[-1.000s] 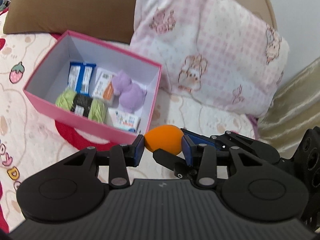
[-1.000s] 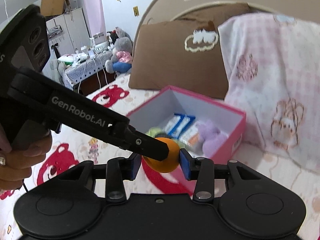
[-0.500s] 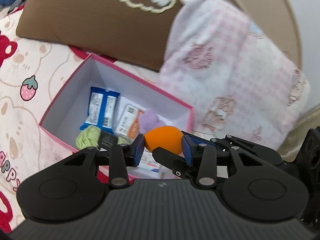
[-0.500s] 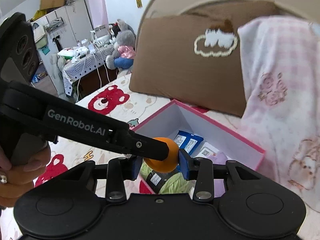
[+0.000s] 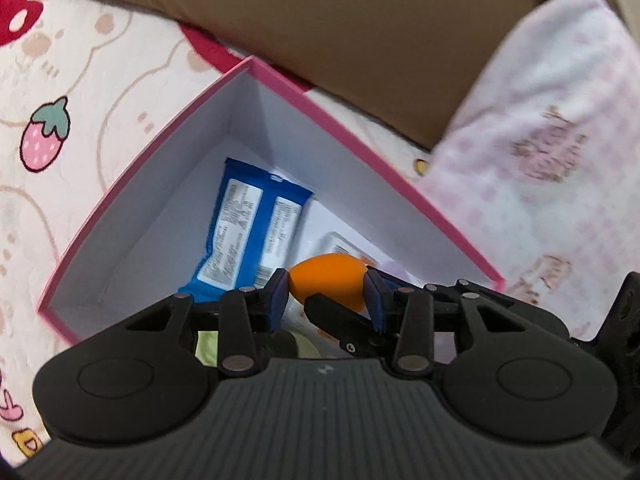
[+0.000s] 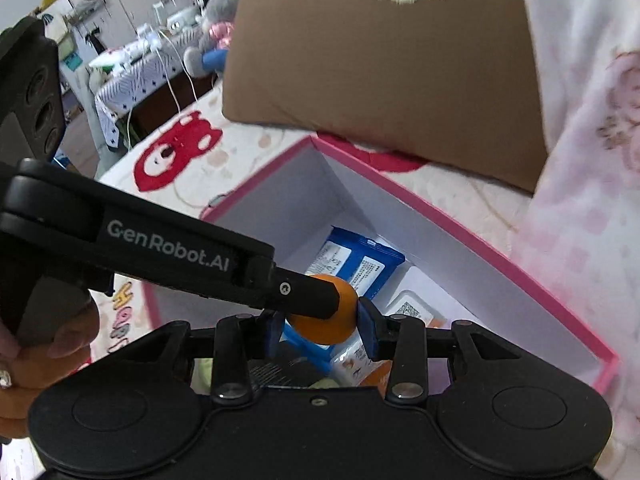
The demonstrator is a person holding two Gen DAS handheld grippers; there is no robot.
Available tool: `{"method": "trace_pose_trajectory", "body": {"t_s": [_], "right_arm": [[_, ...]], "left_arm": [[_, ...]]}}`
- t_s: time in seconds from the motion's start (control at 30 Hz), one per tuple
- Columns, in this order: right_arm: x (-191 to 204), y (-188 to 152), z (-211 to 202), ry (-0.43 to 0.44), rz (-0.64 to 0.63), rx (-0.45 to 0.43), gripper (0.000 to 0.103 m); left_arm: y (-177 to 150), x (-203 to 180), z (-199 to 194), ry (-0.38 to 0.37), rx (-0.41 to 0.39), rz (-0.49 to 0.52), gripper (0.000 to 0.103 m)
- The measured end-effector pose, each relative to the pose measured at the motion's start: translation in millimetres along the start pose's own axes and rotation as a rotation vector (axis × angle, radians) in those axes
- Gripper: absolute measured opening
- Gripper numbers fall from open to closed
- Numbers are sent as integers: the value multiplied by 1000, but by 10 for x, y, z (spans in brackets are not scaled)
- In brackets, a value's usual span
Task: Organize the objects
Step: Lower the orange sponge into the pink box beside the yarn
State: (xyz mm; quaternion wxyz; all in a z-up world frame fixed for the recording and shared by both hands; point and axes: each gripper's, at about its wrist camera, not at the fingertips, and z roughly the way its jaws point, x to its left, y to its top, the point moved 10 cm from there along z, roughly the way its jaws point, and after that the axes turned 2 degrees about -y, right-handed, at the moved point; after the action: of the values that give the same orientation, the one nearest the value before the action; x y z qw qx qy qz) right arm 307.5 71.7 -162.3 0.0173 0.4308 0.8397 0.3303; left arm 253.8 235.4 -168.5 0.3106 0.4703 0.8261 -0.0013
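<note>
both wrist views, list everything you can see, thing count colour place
orange ball: one, orange, gripped over the box by both grippers
box: one, pink outside, white inside, open on the bedspread
snack packets: two, blue, flat on the box floor
brown pillow: one, brown, behind the box
pink pillow: one, pink checked, right of the box
bedspread: one, cream with strawberry print, under everything
left gripper: one, black, shut on the ball
right gripper: one, black, shut on the ball

Bright, even daylight; background motion-blurred, edges fisheye-warped.
</note>
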Motion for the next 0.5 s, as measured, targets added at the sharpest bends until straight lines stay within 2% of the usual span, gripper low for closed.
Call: {"method": "trace_pose_trajectory", "body": {"t_s": [0.23,0.43,0.5], "right_arm": [[-117,-78,241,1,36,49,45],[13,-271,278,57,50,95,45],[36,-306,254,39,20,90,45]], "left_arm": [[42,162,296,1,33,-34,40],[30,232,316,41,24,-19,40],[-2,235,317,39,40,-13,39]]}}
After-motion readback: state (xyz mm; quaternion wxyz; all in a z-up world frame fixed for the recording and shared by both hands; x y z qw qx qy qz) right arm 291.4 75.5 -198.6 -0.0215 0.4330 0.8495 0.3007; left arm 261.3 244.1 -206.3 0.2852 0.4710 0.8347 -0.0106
